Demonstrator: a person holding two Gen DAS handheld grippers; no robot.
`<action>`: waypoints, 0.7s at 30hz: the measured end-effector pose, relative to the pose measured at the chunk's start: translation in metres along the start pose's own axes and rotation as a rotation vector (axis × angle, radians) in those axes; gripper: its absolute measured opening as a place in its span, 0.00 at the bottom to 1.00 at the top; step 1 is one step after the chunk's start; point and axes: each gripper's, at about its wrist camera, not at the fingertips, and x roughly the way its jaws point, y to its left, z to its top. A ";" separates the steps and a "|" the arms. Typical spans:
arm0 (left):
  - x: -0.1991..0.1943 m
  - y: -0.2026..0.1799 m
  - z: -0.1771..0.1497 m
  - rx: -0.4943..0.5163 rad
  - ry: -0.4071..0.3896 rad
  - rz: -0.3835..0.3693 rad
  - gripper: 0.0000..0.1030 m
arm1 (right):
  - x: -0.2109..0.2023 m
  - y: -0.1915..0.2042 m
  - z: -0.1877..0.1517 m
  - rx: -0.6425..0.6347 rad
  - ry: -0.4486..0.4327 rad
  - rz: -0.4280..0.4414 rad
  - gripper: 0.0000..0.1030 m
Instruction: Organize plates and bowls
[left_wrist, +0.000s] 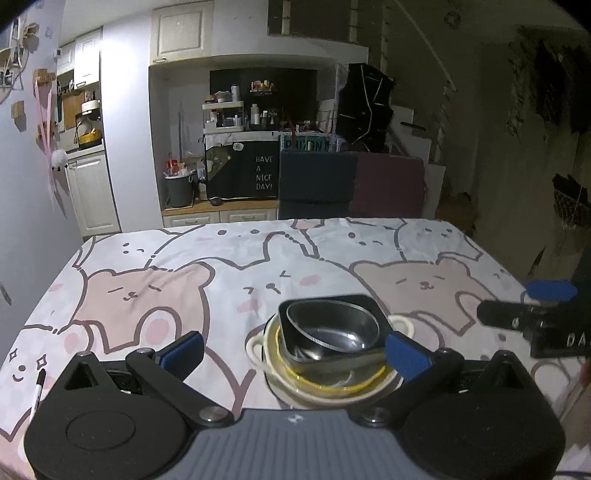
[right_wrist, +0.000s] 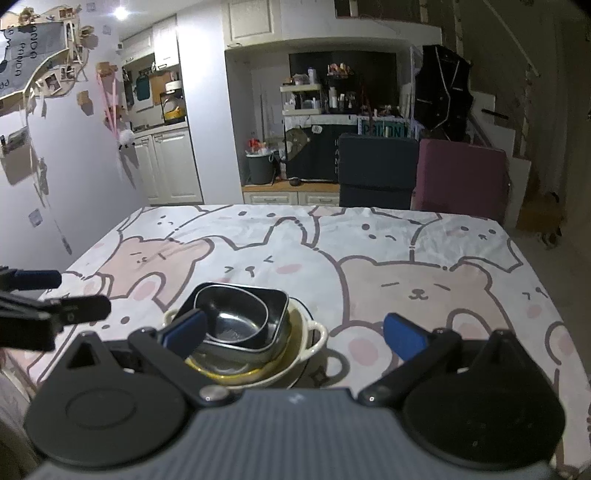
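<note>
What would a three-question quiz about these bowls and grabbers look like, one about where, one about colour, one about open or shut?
1. Where is the small metal bowl?
A. On the bare cloth
B. Inside the dark square bowl
C. Under the cream dish

2. What colour are the finger pads?
A. Blue
B. Red
C. Green

3. How is the left gripper?
A. Shut on a bowl
B. Open
C. Out of sight

Answers: B, it nests on top of the stack; A, every pad shows blue; B, its fingers are spread wide, gripping nothing.

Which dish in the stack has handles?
The cream dish near the bottom: it has small loop handles on two sides. The steel bowl and black square dish nested above have none.
</note>
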 end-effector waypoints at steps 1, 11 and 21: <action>-0.002 -0.001 -0.003 0.006 -0.001 0.008 1.00 | -0.003 0.000 -0.003 0.003 -0.005 -0.003 1.00; -0.019 -0.001 -0.026 0.022 -0.025 0.024 1.00 | -0.022 0.001 -0.032 0.016 -0.046 -0.044 1.00; -0.029 0.001 -0.038 0.035 -0.026 0.003 1.00 | -0.029 0.003 -0.048 0.040 -0.062 -0.081 1.00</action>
